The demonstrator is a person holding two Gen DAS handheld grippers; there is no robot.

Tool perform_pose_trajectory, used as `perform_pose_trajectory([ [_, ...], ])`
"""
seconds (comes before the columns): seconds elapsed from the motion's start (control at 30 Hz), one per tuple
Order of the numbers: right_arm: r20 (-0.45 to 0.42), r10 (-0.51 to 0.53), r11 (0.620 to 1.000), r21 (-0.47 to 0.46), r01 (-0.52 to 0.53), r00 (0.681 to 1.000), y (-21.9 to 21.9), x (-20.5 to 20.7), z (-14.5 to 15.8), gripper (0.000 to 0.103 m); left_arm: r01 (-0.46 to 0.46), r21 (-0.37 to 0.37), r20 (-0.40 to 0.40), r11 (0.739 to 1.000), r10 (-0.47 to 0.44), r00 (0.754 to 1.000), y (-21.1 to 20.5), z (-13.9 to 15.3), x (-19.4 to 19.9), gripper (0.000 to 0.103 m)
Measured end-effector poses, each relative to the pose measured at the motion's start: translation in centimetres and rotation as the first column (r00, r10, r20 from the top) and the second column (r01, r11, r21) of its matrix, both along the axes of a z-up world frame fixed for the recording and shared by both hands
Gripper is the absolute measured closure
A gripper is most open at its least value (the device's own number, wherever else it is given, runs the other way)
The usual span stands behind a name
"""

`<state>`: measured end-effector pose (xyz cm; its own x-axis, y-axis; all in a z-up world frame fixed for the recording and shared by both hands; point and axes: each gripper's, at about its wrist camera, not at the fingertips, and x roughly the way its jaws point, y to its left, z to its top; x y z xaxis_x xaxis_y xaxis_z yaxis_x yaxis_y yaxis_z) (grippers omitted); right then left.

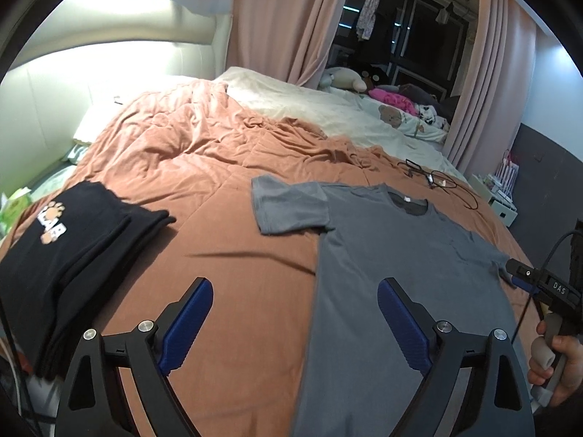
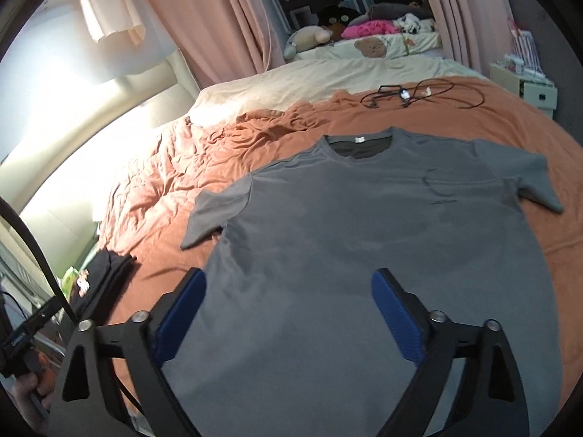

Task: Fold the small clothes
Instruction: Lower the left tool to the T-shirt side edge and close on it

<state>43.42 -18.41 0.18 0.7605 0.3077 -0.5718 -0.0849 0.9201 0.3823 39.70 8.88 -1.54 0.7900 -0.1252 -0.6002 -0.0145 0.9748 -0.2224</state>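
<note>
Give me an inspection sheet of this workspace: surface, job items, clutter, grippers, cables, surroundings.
Surface: orange quilt, rumpled toward the headboard.
Job's things: grey T-shirt spread flat, sleeves out, unfolded; folded black clothes stacked to its left.
Clutter: nothing seen beyond the cables.
Grippers: left gripper open, empty; right gripper open above the shirt, empty.
Cables: black cable tangle beyond the collar.
Surroundings: pink curtains, plush toys, dark window.

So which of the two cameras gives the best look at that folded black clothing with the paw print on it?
The left wrist view. There the folded black clothes lie in full on the orange bedspread, print facing up. The right wrist view catches only a small dark corner at the left edge, part hidden behind the right hand-held gripper.
</note>
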Motion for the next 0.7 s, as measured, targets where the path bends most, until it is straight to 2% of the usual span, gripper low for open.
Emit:
perform_pose_trajectory([
  [0.13,-0.028,0.005,0.997,0.075,-0.003,1.000,0.2,3.1,-0.9,0.026,0.014,-0.003,-0.046,1.000,-0.014,0.999,0.6,-0.3,4.2,0.019],
  [0.3,-0.071,0.033,0.991,0.133,-0.023,0.997,0.6,7.5,-2.5,0.043,0.025,-0.003,-0.076,1.000,-0.025,0.997,1.2,-0.6,8.6,0.021],
  [0.43,-0.093,0.045,0.984,0.178,-0.027,0.995,0.6,10.5,-3.5,0.053,0.022,-0.020,-0.113,1.000,-0.024,0.993,1.7,-1.3,12.5,0.030],
  [0.5,-0.109,0.056,0.981,0.193,-0.034,0.992,0.8,12.2,-4.0,0.062,0.020,-0.032,-0.129,0.999,-0.024,0.991,2.0,-1.8,14.2,0.032],
  [0.7,-0.146,0.092,0.966,0.253,-0.052,0.985,1.6,16.8,-5.4,0.072,0.006,-0.064,-0.185,0.998,-0.018,0.983,3.0,-3.6,19.8,0.036],
])
